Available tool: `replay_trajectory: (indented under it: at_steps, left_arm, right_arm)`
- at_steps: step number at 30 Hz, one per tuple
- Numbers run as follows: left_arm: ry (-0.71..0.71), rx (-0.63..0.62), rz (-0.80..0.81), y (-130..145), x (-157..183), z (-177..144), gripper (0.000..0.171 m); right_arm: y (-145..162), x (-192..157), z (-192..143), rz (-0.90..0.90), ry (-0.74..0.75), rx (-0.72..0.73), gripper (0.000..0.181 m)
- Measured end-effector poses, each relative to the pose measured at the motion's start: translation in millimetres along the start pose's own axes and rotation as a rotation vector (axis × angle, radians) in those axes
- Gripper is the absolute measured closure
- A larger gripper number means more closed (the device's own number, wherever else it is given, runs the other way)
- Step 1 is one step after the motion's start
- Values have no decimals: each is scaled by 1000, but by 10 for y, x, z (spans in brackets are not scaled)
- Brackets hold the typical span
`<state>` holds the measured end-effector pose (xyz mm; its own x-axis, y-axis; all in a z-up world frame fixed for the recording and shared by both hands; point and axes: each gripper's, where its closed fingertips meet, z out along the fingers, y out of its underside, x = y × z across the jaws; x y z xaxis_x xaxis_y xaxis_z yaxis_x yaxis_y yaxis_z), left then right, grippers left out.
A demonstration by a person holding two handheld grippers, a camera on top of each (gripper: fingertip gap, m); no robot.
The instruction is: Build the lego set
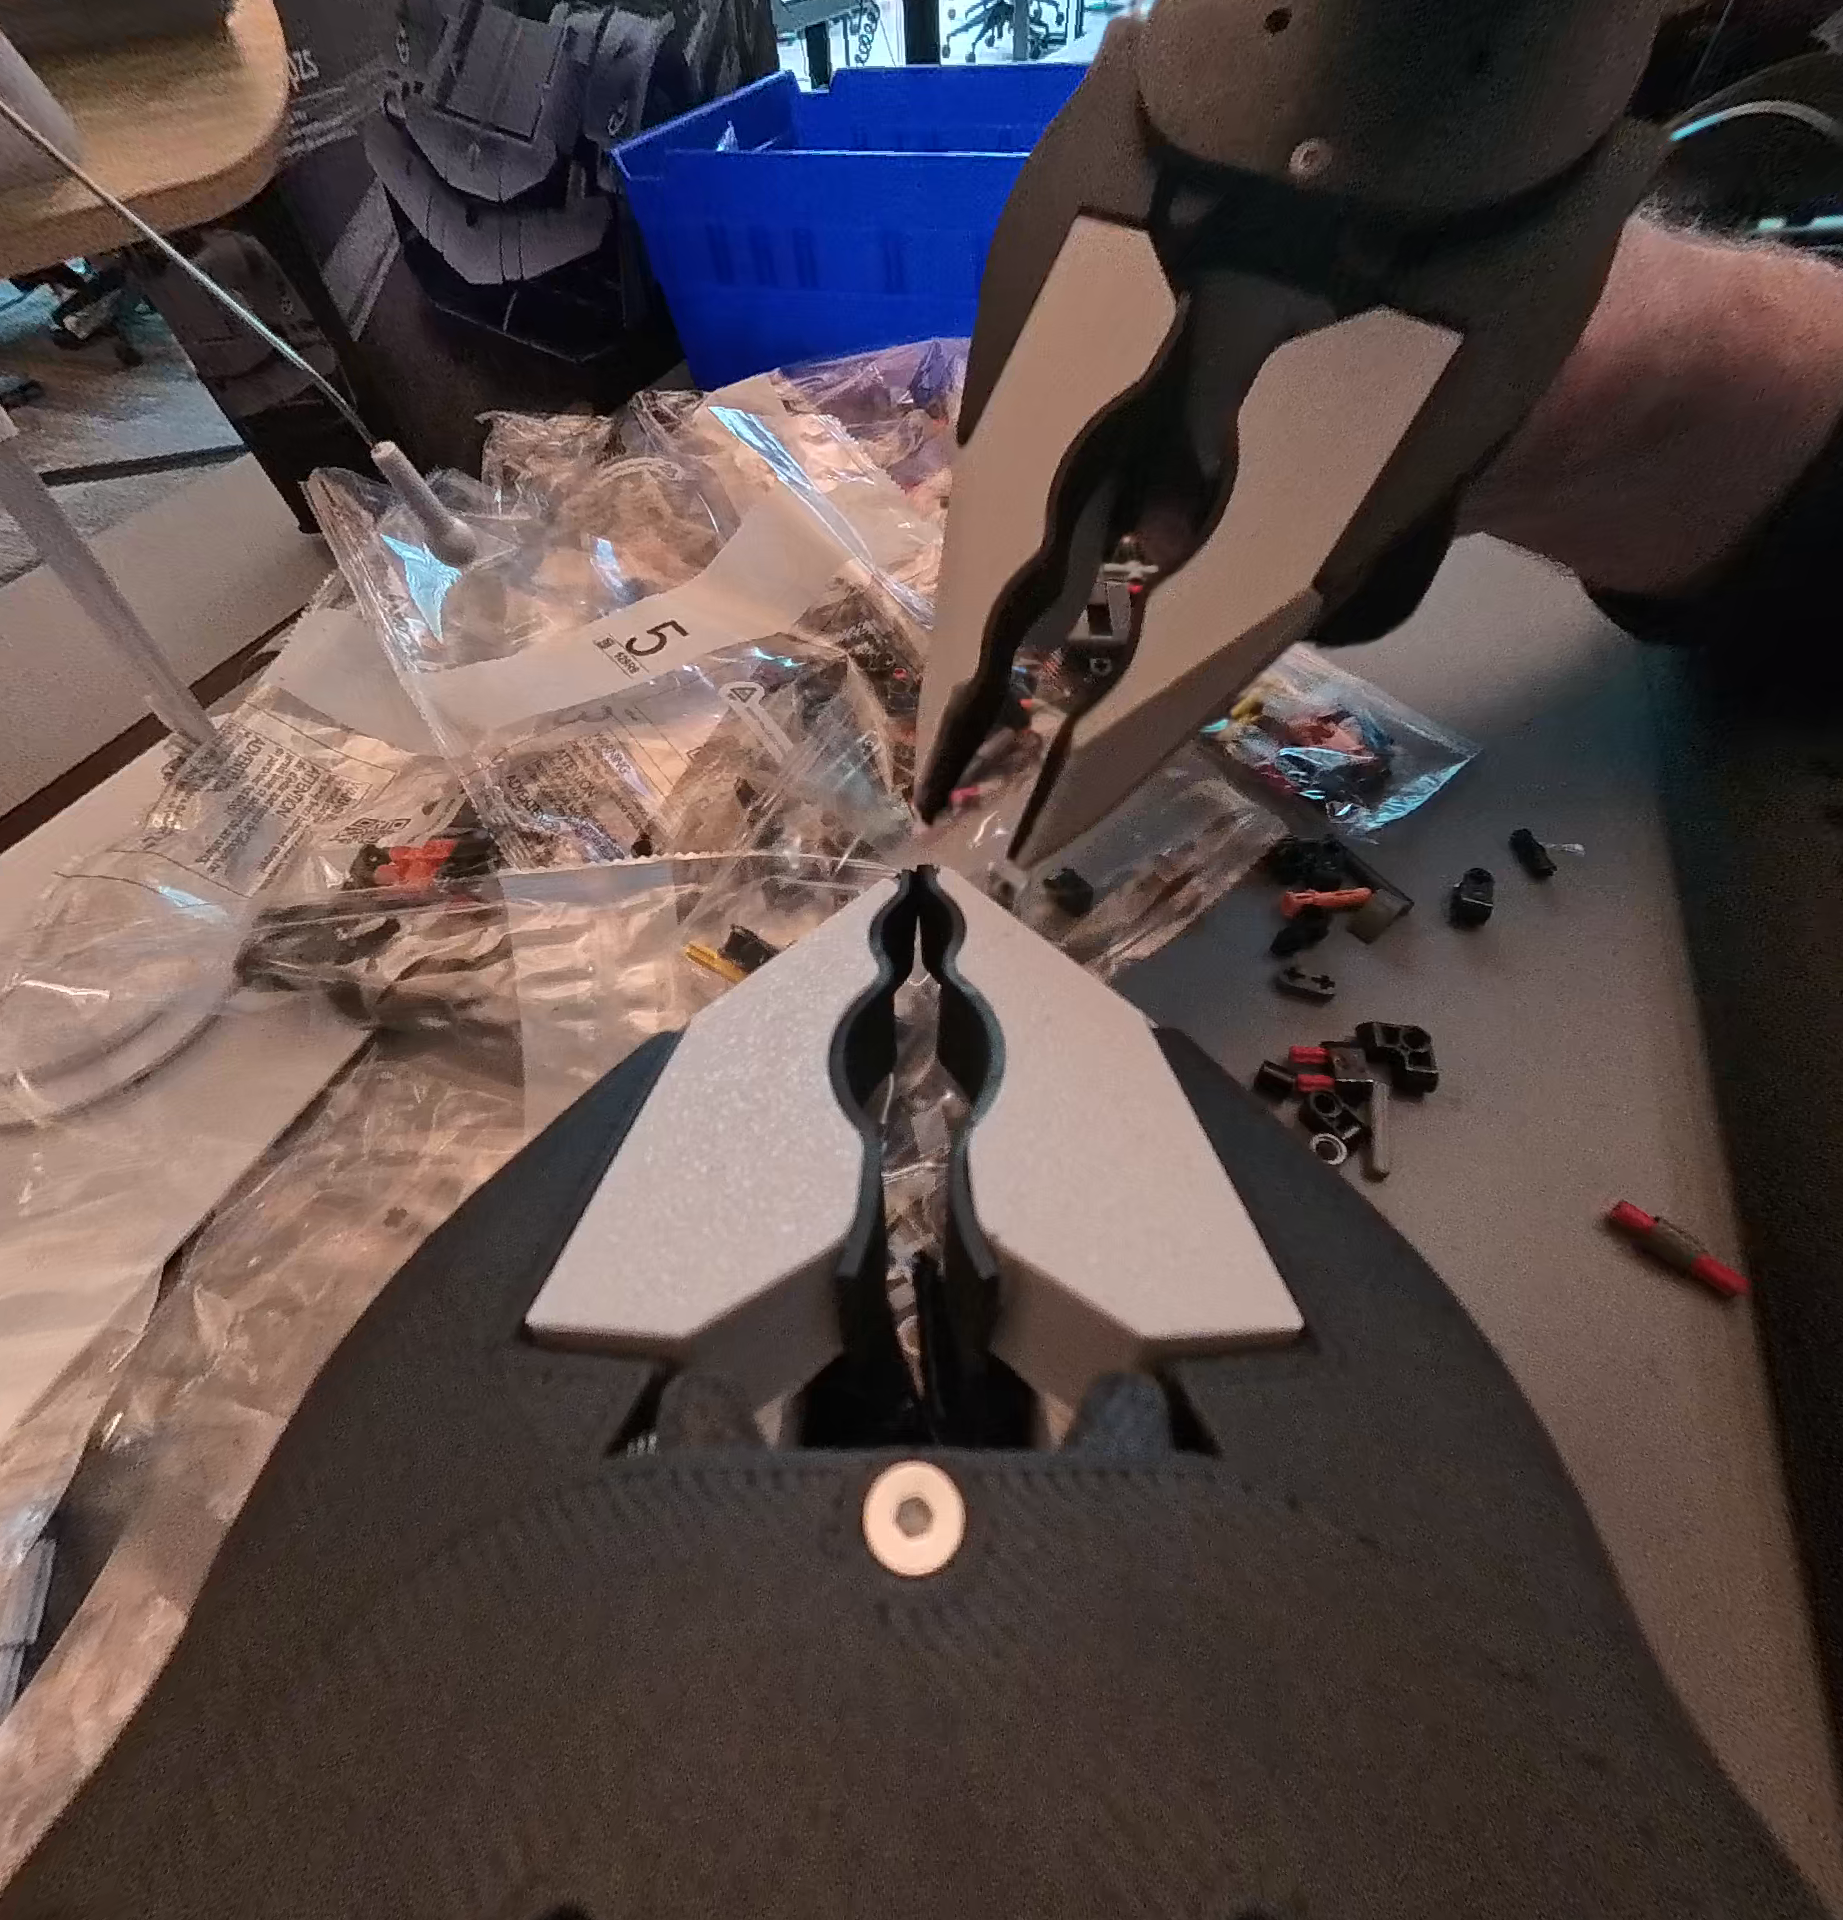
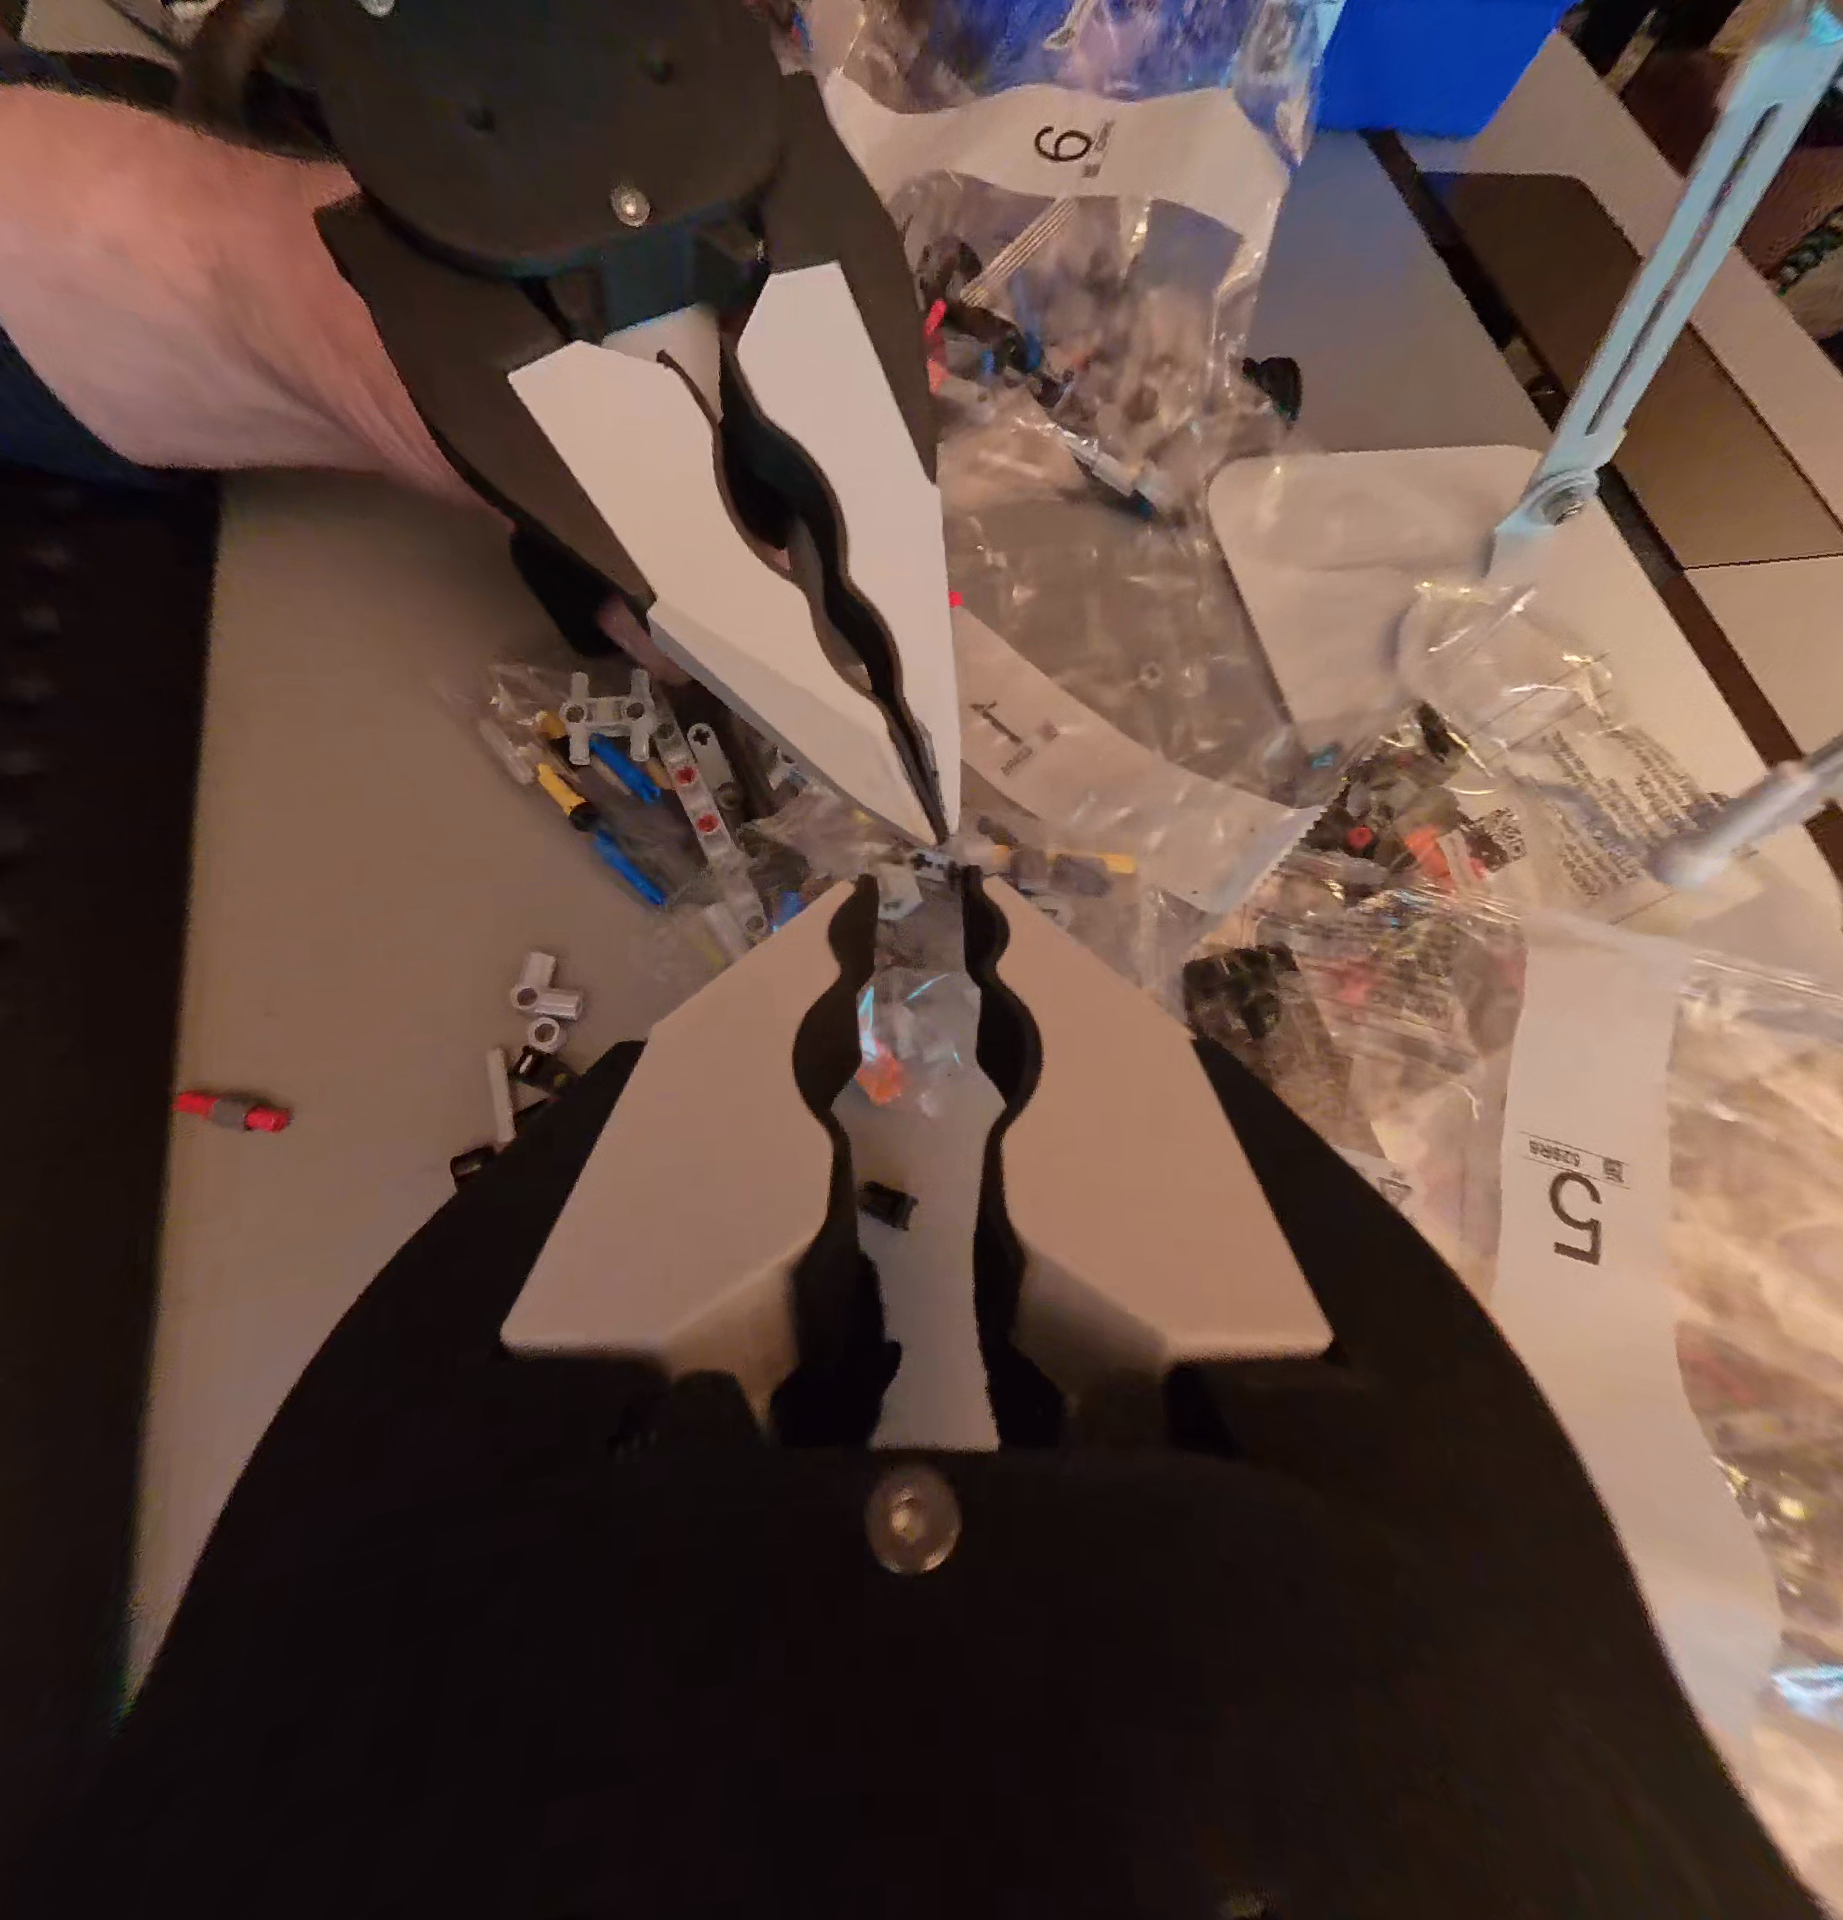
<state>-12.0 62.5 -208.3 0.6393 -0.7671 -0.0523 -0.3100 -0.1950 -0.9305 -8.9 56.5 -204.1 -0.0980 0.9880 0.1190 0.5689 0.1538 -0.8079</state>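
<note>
Holding both tongs tip to tip over the desk (image 1: pixel 1582 1039), you have them above the heap of clear plastic bags (image 1: pixel 605 665) with lego parts inside. Your left tongs (image 1: pixel 919 881) are pressed together at the tips; it seems they pinch a thin fold of bag film, but I cannot tell for sure. Your right tongs (image 2: pixel 917 881) stand a little apart, with small bagged pieces (image 2: pixel 912 1039) seen between the jaws. Loose black and red pieces (image 1: pixel 1348 1081) lie on the desk to the right of the bags. A blue bin (image 1: pixel 834 218) stands behind the bags.
</note>
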Motion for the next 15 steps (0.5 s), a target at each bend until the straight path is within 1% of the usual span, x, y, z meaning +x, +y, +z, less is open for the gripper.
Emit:
replay_trajectory:
  at_steps: [3,6,7,9,13,15]
  left_arm:
    - [-2,2,-4,-1,-6,-1,171]
    - [-8,12,-22,-10,-30,-14,171]
    - [-10,19,-31,-20,-43,-22,171]
    - [-8,59,-70,-77,-68,-53,171]
    - [-31,150,-163,-191,-195,-168,171]
    - [-40,188,-201,-233,-249,-219,171]
  right_arm:
    - [-93,40,-100,-5,24,59,172]
    - [-66,132,-172,8,65,52,171]
    - [-80,134,-203,26,51,72,171]
    - [-84,126,-231,81,10,90,167]
    - [20,149,-189,142,-9,46,151]
    - [-2,219,-205,161,26,65,148]
